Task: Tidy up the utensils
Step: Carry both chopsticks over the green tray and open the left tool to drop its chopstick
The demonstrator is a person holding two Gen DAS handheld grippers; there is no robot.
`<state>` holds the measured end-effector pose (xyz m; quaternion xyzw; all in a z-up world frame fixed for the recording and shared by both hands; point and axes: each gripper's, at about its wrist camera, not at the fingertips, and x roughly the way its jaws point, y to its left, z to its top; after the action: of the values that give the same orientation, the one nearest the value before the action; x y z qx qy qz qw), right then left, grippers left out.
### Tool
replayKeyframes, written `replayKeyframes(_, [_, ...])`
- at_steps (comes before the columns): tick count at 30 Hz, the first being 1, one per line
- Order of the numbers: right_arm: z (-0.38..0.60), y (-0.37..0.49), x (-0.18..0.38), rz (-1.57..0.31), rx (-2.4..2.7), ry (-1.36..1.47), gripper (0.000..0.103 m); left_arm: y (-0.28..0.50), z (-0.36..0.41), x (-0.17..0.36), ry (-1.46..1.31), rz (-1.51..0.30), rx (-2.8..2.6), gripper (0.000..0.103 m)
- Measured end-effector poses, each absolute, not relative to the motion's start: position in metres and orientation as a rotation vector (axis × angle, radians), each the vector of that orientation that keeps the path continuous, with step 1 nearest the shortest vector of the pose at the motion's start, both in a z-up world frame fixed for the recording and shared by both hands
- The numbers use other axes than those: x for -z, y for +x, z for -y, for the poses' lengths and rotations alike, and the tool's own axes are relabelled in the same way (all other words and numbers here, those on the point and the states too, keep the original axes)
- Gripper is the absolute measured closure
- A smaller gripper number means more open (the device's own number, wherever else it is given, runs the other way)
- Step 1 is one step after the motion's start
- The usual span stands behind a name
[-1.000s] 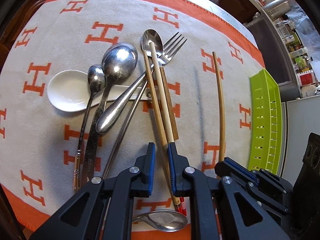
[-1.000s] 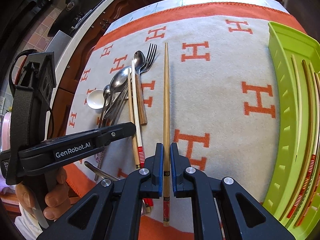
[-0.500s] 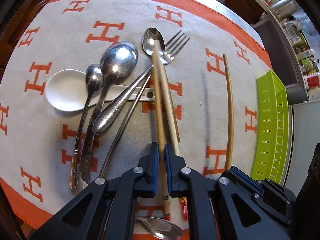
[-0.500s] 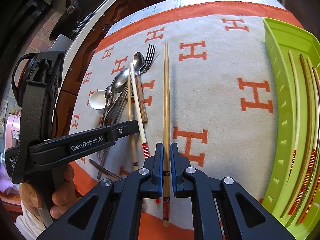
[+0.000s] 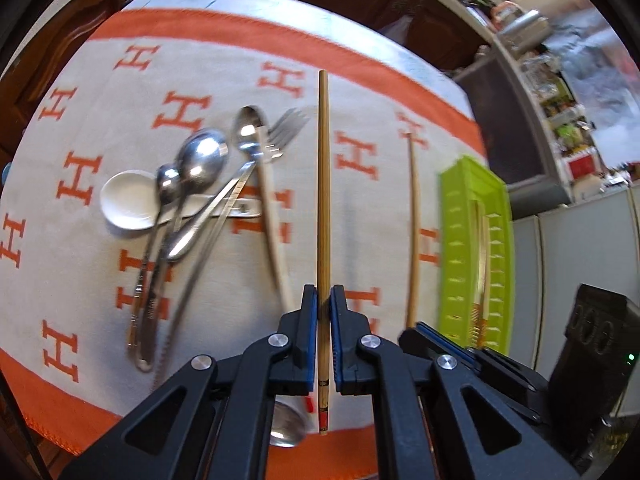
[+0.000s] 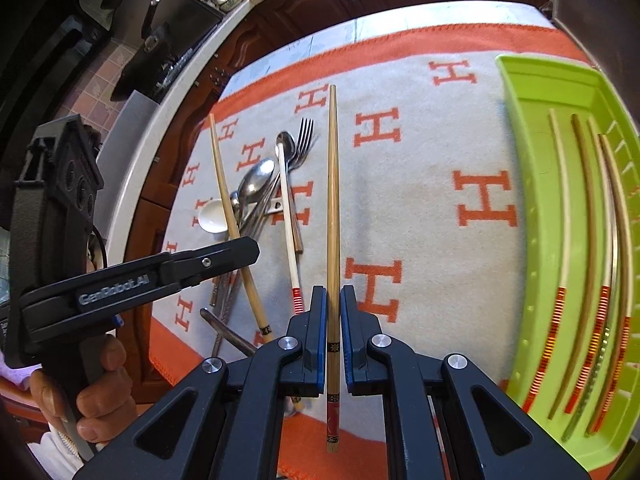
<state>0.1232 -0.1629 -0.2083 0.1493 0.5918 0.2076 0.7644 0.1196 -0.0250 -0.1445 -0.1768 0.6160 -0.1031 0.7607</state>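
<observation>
On left gripper's [image 6: 236, 258] side: "GenRobot.AI", white lettering. Clamped on a chopstick [image 5: 323, 200], raised over H-patterned cloth [image 6: 440, 152]. Right gripper [image 6: 332, 320] likewise clenched on second chopstick [image 6: 333, 200]. More chopsticks in green tray [image 6: 540, 92].

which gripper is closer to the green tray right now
The right gripper, shut on a chopstick, sits just beside the green tray. The left gripper, gripping another chopstick, is farther away, over by the spoons.

"GenRobot.AI" is printed on the left gripper [image 6: 240, 258]; orange "H" letters cover the cloth [image 6: 440, 152].
</observation>
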Motion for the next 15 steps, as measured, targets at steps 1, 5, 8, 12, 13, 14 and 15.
replayKeyframes(1, [0.168, 0.121, 0.204, -1.277, -0.449, 0.335, 0.097, 0.119, 0.032, 0.139, -0.379, -1.335, 0.245, 0.099])
replayKeyframes(5, [0.191, 0.111, 0.185, -1.230, -0.428, 0.369, 0.097, 0.119, 0.060, 0.116, -0.353, -1.314, 0.324, 0.099])
replayKeyframes(8, [0.217, 0.103, 0.168, -1.179, -0.385, 0.386, 0.097, 0.121, 0.090, 0.101, -0.326, -1.310, 0.395, 0.099])
replayKeyframes(12, [0.256, 0.092, 0.146, -1.099, -0.238, 0.336, 0.097, 0.123, 0.132, 0.087, -0.280, -1.310, 0.476, 0.099])
replayKeyframes(13, [0.266, 0.090, 0.142, -1.086, -0.214, 0.336, 0.097, 0.124, 0.144, 0.084, -0.267, -1.310, 0.493, 0.099])
replayKeyframes(14, [0.277, 0.087, 0.138, -1.070, -0.184, 0.333, 0.097, 0.125, 0.153, 0.082, -0.256, -1.307, 0.505, 0.099])
replayKeyframes(15, [0.285, 0.085, 0.135, -1.056, -0.154, 0.323, 0.097, 0.127, 0.165, 0.080, -0.241, -1.305, 0.517, 0.099])
